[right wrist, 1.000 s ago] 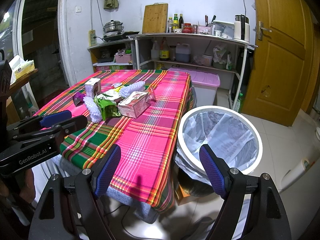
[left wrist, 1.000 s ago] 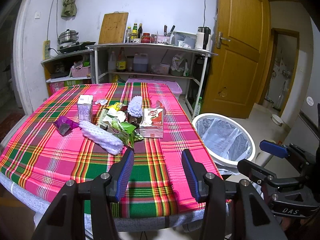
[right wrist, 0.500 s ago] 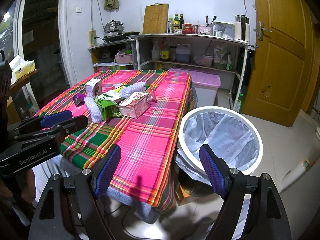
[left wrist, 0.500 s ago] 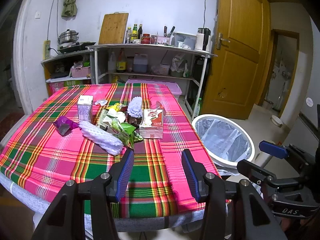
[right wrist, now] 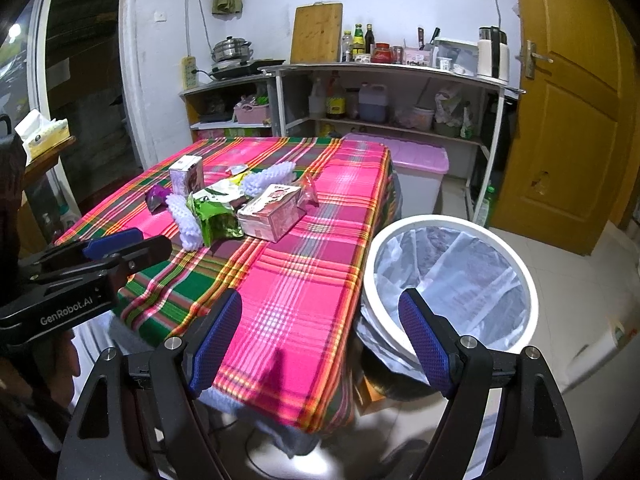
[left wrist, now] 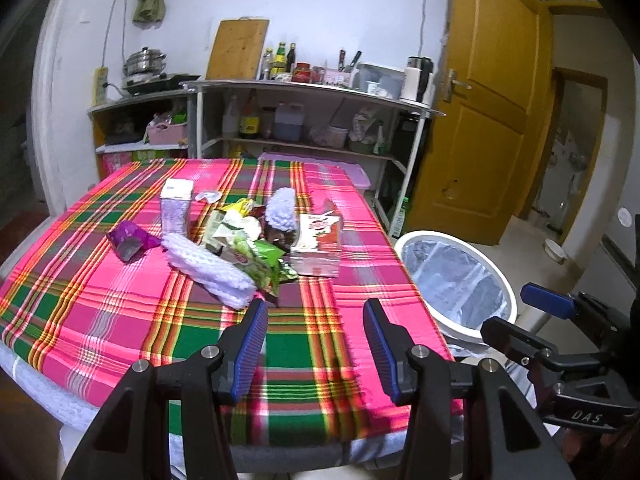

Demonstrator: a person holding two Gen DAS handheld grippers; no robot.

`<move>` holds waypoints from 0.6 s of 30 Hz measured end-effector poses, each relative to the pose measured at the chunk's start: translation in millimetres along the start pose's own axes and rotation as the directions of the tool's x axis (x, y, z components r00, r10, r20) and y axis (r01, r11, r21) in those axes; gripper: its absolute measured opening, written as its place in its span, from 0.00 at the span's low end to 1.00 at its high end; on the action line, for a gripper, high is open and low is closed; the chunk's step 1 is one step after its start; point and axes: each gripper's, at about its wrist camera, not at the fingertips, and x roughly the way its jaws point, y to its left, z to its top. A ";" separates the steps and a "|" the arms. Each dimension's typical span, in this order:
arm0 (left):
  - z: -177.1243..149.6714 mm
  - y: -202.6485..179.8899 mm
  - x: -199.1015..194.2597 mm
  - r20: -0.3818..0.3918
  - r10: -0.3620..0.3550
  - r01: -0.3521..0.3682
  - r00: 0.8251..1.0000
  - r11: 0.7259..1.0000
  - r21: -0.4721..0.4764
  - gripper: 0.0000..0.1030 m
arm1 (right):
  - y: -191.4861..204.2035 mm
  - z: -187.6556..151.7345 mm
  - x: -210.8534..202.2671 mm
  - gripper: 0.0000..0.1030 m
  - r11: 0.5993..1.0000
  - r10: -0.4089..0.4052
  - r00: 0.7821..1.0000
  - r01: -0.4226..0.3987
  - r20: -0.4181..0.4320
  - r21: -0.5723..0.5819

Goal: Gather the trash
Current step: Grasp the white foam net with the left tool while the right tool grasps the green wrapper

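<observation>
A heap of trash lies mid-table on the pink plaid cloth: a white foam net, a green snack wrapper, a red-and-white carton, a small upright carton and a purple wrapper. My left gripper hangs open over the table's near edge, short of the heap, nothing in it. My right gripper is open and empty between the table's corner and the white bin with its clear liner. The same carton and green wrapper show in the right wrist view.
The bin stands on the floor by the table's right side. Behind the table are metal shelves with bottles and jars, a pink-lidded tub and a wooden door. A side table with a tissue box is at left.
The left gripper has moved slightly forward and nearer the table, so the trash looks a little closer. The right gripper is nearly still. Both stay open.
</observation>
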 end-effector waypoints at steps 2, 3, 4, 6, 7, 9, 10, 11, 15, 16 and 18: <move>1.6 6.3 6.3 -0.017 0.006 -0.006 1.000 1.000 -0.012 0.48 | 1.4 4.3 6.8 0.78 1.000 0.008 1.000 -0.008 -0.009 -0.002; 1.6 9.7 8.8 -0.023 0.013 -0.013 1.000 1.000 -0.016 0.48 | 2.7 6.3 9.8 0.78 1.000 0.014 1.000 -0.015 -0.013 -0.004; 2.1 13.5 11.8 -0.029 0.018 -0.019 0.999 1.000 -0.024 0.48 | 4.4 8.5 13.9 0.78 1.000 0.025 1.000 -0.025 -0.017 -0.004; 3.2 22.0 18.0 -0.041 0.021 -0.023 0.999 0.999 -0.043 0.48 | 5.8 12.5 20.1 0.78 0.999 0.035 0.999 -0.036 -0.024 -0.006; 3.5 26.4 20.6 -0.044 0.024 -0.027 0.999 0.998 -0.049 0.48 | 7.8 14.6 23.6 0.78 0.999 0.042 0.999 -0.043 -0.026 -0.011; 6.1 35.6 26.5 -0.048 0.043 -0.046 0.998 0.997 -0.064 0.48 | 10.0 18.6 29.8 0.78 0.999 0.053 0.998 -0.053 -0.031 -0.013; 6.9 39.5 28.9 -0.050 0.049 -0.052 0.998 0.996 -0.071 0.48 | 11.8 21.6 34.3 0.78 0.998 0.060 0.998 -0.060 -0.034 -0.014; 8.1 44.2 32.0 -0.054 0.056 -0.060 0.997 0.995 -0.082 0.48 | 12.5 23.7 38.3 0.78 0.998 0.065 0.997 -0.066 -0.037 -0.014; 16.5 65.7 44.7 -0.061 0.075 -0.083 0.995 0.987 -0.138 0.48 | 14.1 33.5 53.8 0.78 0.997 0.078 0.996 -0.078 -0.052 -0.004; 19.1 71.8 48.5 -0.063 0.082 -0.090 0.995 0.984 -0.155 0.48 | 14.4 35.8 57.0 0.78 0.997 0.081 0.995 -0.081 -0.055 -0.002; 23.8 83.1 55.2 -0.063 0.088 -0.098 0.994 0.978 -0.184 0.48 | 15.1 41.3 63.7 0.78 0.997 0.082 0.995 -0.082 -0.056 -0.005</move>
